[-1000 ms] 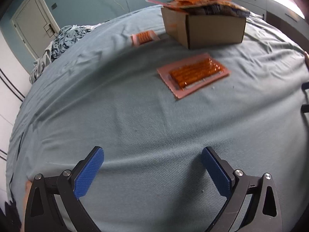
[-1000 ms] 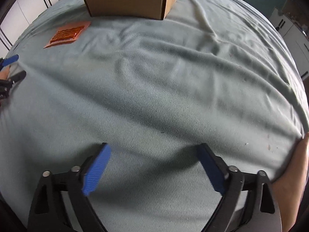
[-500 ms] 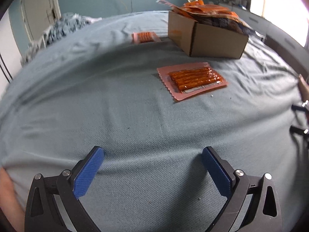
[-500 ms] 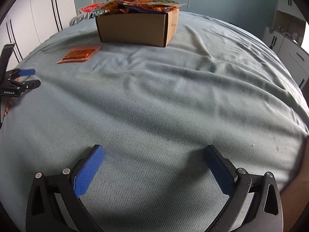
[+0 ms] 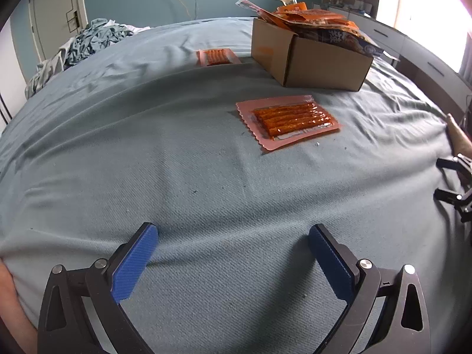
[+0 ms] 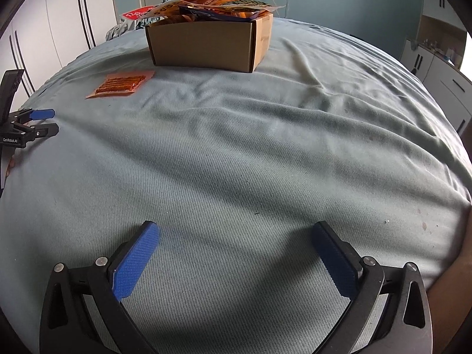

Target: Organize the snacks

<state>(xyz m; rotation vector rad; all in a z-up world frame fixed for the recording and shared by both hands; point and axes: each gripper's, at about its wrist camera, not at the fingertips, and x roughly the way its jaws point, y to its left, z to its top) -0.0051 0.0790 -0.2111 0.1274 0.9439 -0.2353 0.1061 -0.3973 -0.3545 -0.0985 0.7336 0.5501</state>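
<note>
A blue-grey bedspread [image 5: 147, 147] fills both wrist views. The only readable writing is "GenRobot.AI" in small white letters on the black body of the left gripper [image 6: 38, 122], seen at the left edge of the right wrist view. Print on the snack bags is too small to read.

The left gripper [image 5: 233, 253] hovers low over the bedspread, level and facing the box, its blue-padded fingers [image 5: 134, 265] spread wide with nothing between them. The right gripper [image 6: 236, 253] is posed the same way, fingers wide apart and empty. Part of a forearm shows at the lower right of the right wrist view.

A brown cardboard box [image 5: 309, 59] sits far across the bed, overfilled with orange and dark snack bags [image 5: 312, 17] that stick out above its rim. One flat pink packet [image 5: 287, 119] of orange sticks lies on the bedspread just in front of the box, apart from it. A second packet [image 5: 216, 56] lies near the box's left side. Crumpled bedding [image 5: 88, 41] is piled at the far left.
</note>
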